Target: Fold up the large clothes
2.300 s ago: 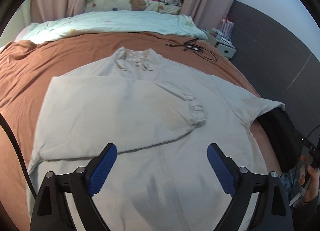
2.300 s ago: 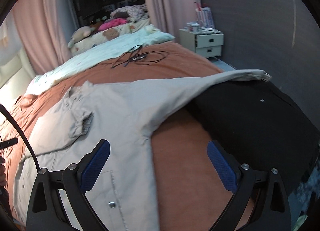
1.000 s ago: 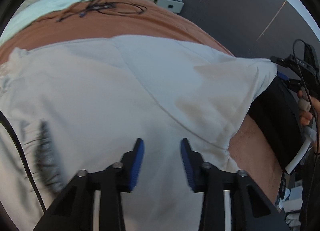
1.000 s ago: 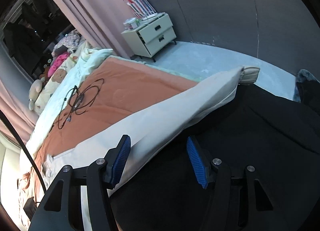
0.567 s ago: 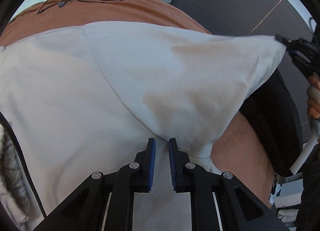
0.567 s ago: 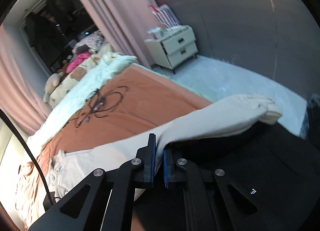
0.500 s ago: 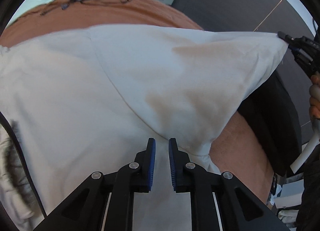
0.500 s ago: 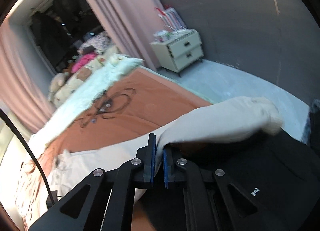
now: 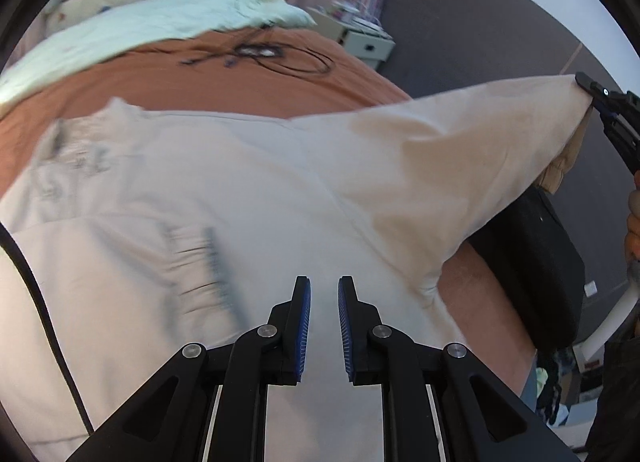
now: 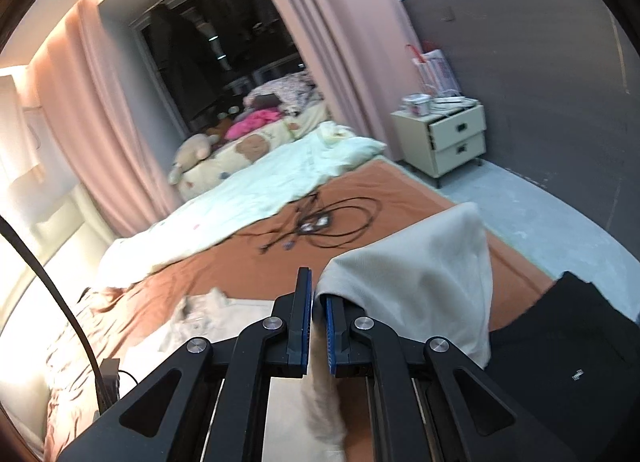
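Note:
A large beige shirt (image 9: 224,198) lies spread on the brown bedspread (image 9: 168,78). Its right sleeve (image 9: 460,150) is lifted and stretched up to the right. My right gripper (image 10: 318,302) is shut on the sleeve's cuff end (image 10: 420,274); it also shows in the left wrist view (image 9: 600,98) at the far right. My left gripper (image 9: 323,302) hovers above the shirt's body near the armpit, its jaws a narrow gap apart with no cloth between them.
A black garment (image 9: 532,262) lies at the bed's right edge, under the lifted sleeve. Black cables (image 10: 320,226) lie on the bedspread beyond the shirt. A pale green quilt (image 10: 248,198) and stuffed toys lie at the bed's head. A nightstand (image 10: 448,138) stands on the right.
My right gripper closed on the sleeve's cuff and lifted it up and inward. My left gripper narrowed its jaws, moved to the armpit, then rose off the cloth with jaws slightly parted.

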Demonstrator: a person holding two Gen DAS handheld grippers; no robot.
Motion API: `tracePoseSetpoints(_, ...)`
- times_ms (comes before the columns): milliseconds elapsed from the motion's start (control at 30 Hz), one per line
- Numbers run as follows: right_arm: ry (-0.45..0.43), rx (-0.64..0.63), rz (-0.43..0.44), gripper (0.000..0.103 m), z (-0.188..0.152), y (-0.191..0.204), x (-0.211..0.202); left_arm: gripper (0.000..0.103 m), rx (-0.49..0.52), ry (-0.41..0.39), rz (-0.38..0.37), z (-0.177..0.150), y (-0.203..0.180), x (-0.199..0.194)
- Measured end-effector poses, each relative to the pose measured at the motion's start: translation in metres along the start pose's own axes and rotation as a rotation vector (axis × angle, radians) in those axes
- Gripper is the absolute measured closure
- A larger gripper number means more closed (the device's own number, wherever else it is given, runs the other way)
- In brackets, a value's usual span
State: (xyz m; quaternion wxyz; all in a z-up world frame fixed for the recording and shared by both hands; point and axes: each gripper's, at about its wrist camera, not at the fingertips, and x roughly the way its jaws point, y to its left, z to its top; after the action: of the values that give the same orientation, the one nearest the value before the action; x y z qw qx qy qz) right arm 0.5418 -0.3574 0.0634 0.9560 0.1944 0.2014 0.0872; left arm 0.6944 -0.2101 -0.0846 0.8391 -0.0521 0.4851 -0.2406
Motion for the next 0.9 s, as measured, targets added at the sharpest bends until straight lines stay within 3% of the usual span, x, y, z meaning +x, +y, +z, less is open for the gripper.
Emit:
tracePoseSetpoints(333,0.047,-0.04,0.123,0.1,-0.009,0.012,0.01,0.087,-0.101,-0.07,0.123,-0.043,0.062,-0.102)
tracePoseSetpoints(600,0.121,-0.103,0.209,0.1,-0.017,0.036,0.061,0.087,-0.207,-0.123,0.235,-0.095,0.118,-0.18)
tracePoseSetpoints(900,0.288,-0.152,0.268,0.1,-0.051,0.056,0.13,0.086,-0.323,-0.151,0.337,-0.159,0.174,-0.242)
